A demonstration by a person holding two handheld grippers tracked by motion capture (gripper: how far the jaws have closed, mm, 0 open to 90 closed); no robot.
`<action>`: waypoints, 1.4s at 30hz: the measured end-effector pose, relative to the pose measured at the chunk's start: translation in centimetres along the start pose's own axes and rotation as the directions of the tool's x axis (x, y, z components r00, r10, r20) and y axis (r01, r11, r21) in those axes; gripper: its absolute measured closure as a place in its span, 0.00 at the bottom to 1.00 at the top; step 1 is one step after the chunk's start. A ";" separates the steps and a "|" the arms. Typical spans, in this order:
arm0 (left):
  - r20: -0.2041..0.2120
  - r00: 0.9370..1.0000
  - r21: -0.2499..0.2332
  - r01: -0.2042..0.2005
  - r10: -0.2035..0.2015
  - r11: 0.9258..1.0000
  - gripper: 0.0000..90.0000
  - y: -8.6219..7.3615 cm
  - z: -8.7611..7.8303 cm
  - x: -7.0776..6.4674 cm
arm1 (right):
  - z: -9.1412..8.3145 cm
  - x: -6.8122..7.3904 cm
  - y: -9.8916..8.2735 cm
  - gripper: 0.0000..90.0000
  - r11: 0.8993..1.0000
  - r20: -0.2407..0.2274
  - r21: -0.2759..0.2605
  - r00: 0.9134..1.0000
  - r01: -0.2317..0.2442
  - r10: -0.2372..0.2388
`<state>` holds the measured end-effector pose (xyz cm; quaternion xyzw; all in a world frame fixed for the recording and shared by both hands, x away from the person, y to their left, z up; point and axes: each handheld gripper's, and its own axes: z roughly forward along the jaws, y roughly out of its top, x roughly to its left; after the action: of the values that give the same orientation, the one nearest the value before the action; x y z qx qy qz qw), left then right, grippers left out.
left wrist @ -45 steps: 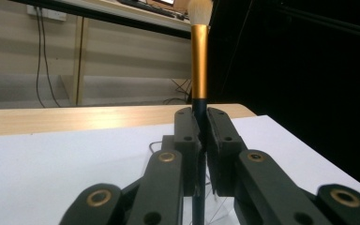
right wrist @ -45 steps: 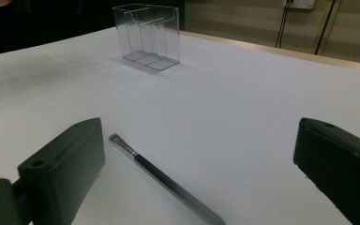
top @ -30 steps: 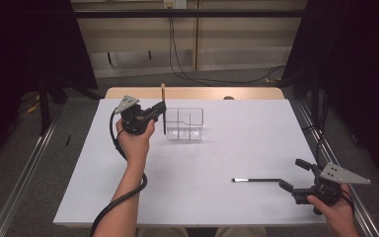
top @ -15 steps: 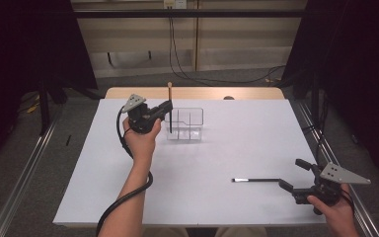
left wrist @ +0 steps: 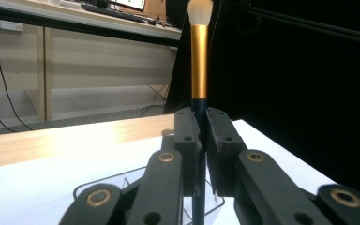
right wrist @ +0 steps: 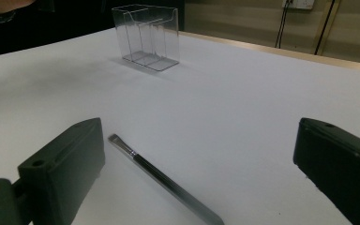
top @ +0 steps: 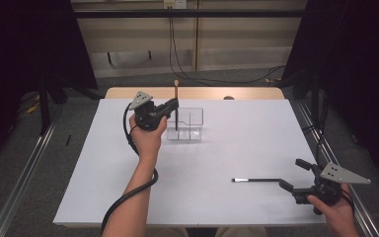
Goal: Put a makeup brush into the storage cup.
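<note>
Your left gripper (top: 171,106) is clamped on the brush (left wrist: 198,51), jaws pinching its dark handle, bristles up. Over the last second you've carried it rightward, so its lower end now hangs over the left compartment of the clear organizer (top: 189,123); it looks ready to lower in. Your right gripper (top: 292,177) hasn't moved, jaws spread wide with the thin brush (right wrist: 161,180) lying flat on the table (top: 256,133) between them, ungrasped.
</note>
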<state>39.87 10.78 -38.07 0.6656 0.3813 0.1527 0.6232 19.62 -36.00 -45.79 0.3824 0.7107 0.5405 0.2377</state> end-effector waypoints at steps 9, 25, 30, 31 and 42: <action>0.000 1.000 0.003 -0.009 0.009 1.000 0.93 -0.1 1.1 -0.2 | 0.0 0.0 0.0 0.02 1.000 -0.004 0.002 1.000 -0.003 0.003; 0.006 1.000 -0.004 -0.015 0.015 1.000 0.93 0.5 2.4 -0.4 | 0.1 -0.1 -0.1 0.02 1.000 -0.007 0.003 1.000 -0.003 0.003; 0.003 1.000 -0.005 -0.027 0.027 1.000 0.93 0.7 2.7 -0.5 | 0.1 -0.1 -0.1 0.02 1.000 -0.007 0.006 1.000 -0.003 0.003; 0.002 1.000 -0.006 -0.026 0.026 1.000 0.93 0.7 2.8 -0.5 | 0.1 -0.1 -0.1 0.02 1.000 -0.007 0.005 1.000 -0.002 0.002; 0.008 1.000 -0.009 -0.028 0.028 1.000 0.93 0.4 3.7 -0.6 | 0.1 -0.1 -0.1 0.02 1.000 -0.007 0.005 1.000 -0.006 0.006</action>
<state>42.10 7.70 -38.19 0.6686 0.3688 0.1604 0.6255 19.75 -36.06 -45.94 0.3833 0.7116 0.5410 0.2325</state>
